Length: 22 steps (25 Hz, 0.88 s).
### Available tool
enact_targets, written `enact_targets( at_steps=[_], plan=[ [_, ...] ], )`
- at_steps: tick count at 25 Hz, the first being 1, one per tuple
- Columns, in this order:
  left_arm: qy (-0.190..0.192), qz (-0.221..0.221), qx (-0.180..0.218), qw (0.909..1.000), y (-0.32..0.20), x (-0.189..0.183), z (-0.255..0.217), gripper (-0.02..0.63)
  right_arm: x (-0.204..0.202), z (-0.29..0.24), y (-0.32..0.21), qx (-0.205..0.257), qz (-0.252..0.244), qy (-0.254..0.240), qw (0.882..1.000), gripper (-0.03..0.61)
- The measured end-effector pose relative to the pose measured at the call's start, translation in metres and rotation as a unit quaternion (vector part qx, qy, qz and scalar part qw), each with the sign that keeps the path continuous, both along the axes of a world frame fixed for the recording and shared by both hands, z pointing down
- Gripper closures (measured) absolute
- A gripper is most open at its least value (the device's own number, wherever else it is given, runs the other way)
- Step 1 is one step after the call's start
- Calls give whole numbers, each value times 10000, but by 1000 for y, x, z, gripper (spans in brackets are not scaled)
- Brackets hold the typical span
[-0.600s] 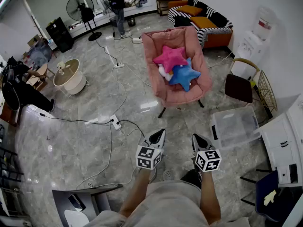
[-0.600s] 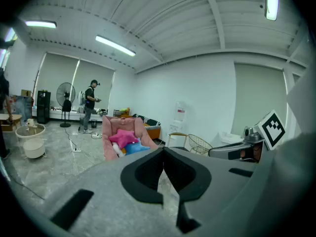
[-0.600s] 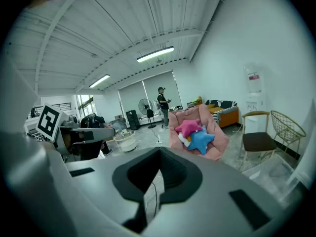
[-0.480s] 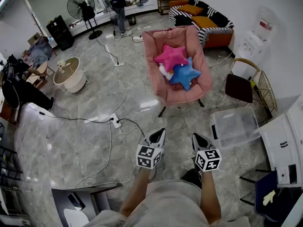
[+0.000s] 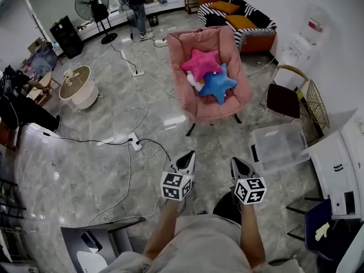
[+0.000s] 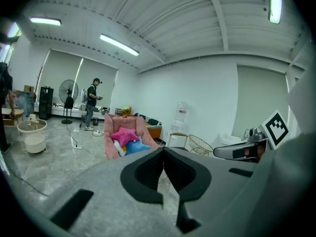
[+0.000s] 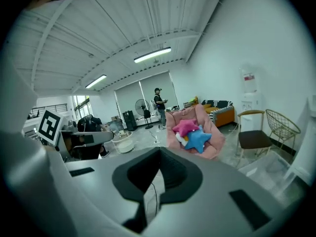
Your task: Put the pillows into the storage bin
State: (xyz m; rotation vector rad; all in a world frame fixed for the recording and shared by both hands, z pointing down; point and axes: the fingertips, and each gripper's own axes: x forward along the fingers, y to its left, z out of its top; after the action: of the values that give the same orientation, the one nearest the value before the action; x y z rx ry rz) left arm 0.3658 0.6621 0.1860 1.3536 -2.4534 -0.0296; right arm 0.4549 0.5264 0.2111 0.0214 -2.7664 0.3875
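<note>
Ahead of the left gripper [image 5: 188,156] and right gripper [image 5: 235,164], both pressed together and empty, the pillows [image 5: 200,66] lie on the chair [image 5: 216,111]. To their right, the bin [image 5: 280,148] looks empty; every pillow is left to move.

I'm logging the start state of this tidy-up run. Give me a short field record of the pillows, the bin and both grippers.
pillows: pink star-shaped pillow overlapping blue star-shaped pillow
resting on: pink padded chair
bin: clear plastic storage bin, on the floor right of the chair, apart from it
left gripper: jaws together, empty, over the floor short of the chair
right gripper: jaws together, empty, beside the left
progress: no pillow picked up yet
</note>
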Motion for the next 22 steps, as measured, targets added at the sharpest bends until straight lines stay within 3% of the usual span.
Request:
enact_targets(
  at_steps=[8, 15, 18, 22],
  plan=[
    [185, 12, 18, 9998, -8, 7, 13, 602, 19, 6, -22, -142, 367, -131, 9991, 578],
    [252, 9, 93, 9996, -15, -6, 14, 594, 2, 11, -20, -362, 64, -223, 9991, 465],
    [230, -16, 44, 9997, -19, -15, 14, 515, -12, 12, -20, -427, -107, -260, 9987, 416],
    [201, -15, -2, 9998, -25, -31, 14, 461, -38, 11, -22, -557, -349, -360, 9972, 382]
  ],
)
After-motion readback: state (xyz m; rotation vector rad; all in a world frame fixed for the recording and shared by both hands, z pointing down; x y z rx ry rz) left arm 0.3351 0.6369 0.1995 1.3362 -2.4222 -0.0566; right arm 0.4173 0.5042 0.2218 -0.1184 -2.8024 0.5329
